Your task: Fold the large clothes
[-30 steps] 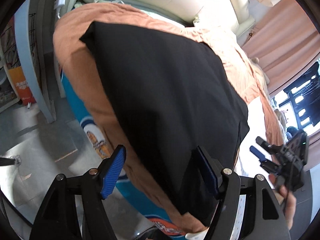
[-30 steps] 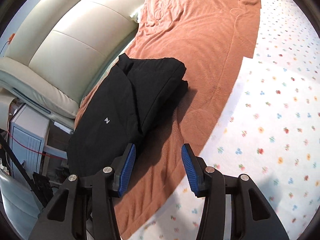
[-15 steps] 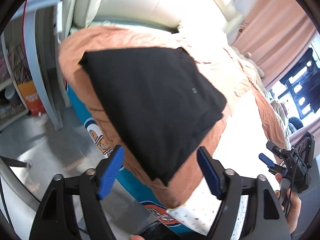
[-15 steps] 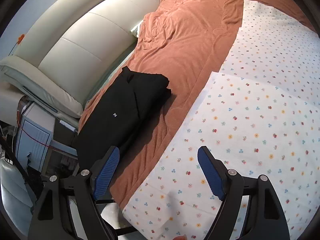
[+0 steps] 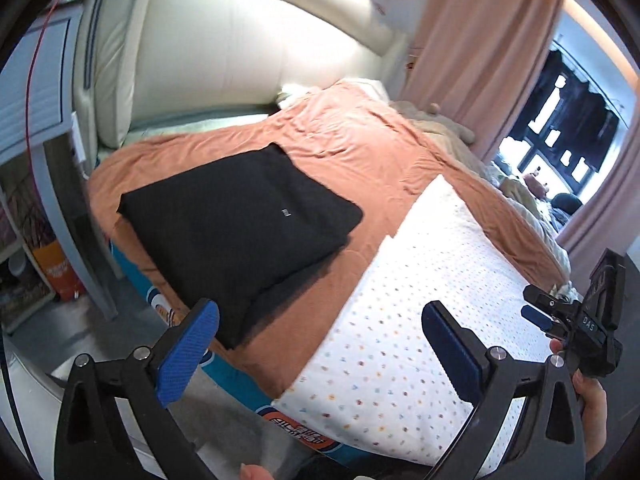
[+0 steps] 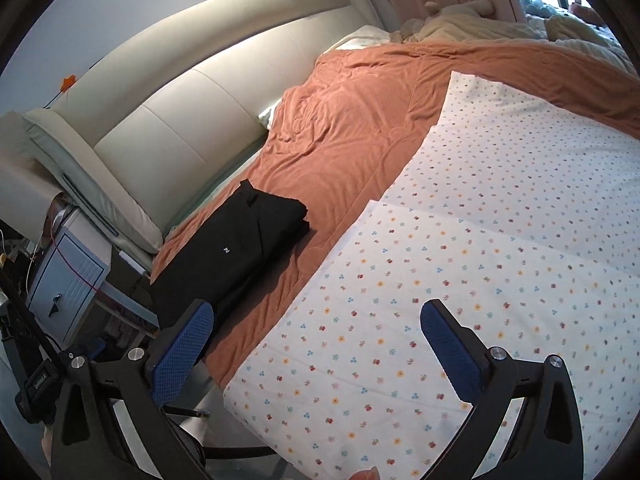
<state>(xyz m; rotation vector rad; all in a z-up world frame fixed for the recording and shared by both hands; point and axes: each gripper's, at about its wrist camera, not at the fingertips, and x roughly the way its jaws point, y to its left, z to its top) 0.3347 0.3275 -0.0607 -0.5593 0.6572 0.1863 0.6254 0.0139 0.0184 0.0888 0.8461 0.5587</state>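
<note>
A black garment [image 5: 240, 232] [image 6: 236, 252] lies folded in a flat rectangle on the orange blanket [image 5: 360, 140] [image 6: 352, 140], near the bed's corner by the headboard. My left gripper [image 5: 320, 328] hovers above and back from it, jaws opening wide with nothing between them. My right gripper [image 6: 316, 320] hangs over the white flowered sheet [image 6: 480, 240] [image 5: 420, 300], to the right of the garment. Its jaws are opening too and hold nothing. In the left wrist view the right gripper [image 5: 552, 312] shows at the right edge, held in a hand.
A cream padded headboard [image 5: 240, 40] [image 6: 180, 112] runs behind the bed. A pale blue bedside cabinet [image 6: 68, 272] stands past the bed's corner. Crumpled beige bedding [image 6: 480, 20] lies at the far side, with pink curtains [image 5: 480, 60] and a window beyond.
Both grippers have lifted up and pulled back from the black garment, and their jaws have spread wider. The garment stays folded on the blanket and looks smaller in both views.
</note>
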